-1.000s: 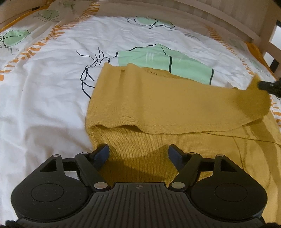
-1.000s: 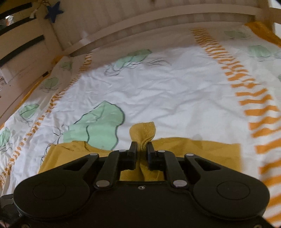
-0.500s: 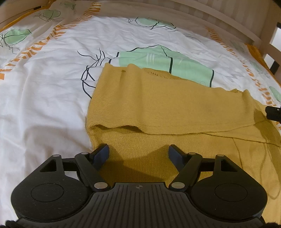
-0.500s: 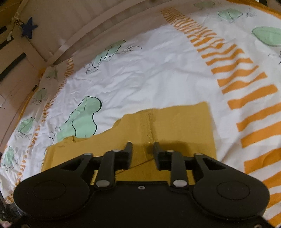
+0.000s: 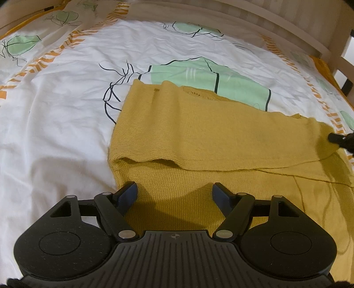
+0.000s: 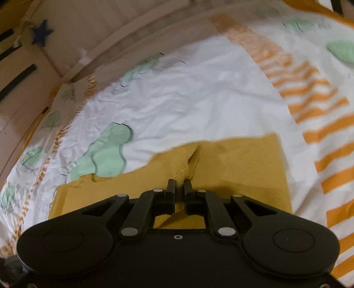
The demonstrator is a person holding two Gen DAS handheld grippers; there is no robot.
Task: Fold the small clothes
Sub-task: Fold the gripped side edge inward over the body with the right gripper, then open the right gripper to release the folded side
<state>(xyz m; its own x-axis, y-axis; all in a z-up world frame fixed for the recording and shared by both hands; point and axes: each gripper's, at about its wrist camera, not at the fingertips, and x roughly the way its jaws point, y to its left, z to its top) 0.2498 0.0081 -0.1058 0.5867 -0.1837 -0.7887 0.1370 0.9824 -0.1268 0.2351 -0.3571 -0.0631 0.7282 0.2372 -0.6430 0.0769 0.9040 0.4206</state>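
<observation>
A mustard-yellow knit garment (image 5: 199,133) lies on the bed, with one long band folded over its upper part. My left gripper (image 5: 174,192) hovers open over the garment's near edge, with nothing between its fingers. At the right edge of the left wrist view, my right gripper (image 5: 338,138) meets the far end of that folded band. In the right wrist view, the right gripper (image 6: 179,185) is shut on a small raised pinch of the yellow garment (image 6: 243,166). The picture there is blurred.
The bedsheet (image 5: 55,121) is white with green shapes and orange stripes. A wooden bed rail (image 5: 276,20) runs along the far side, and a rail post (image 5: 340,66) stands at the right. A blue star (image 6: 42,32) hangs on the slats.
The right gripper let go of the raised fabric end, opened, sank onto the flat garment and closed again on a pinch of it. The left gripper stayed still.
</observation>
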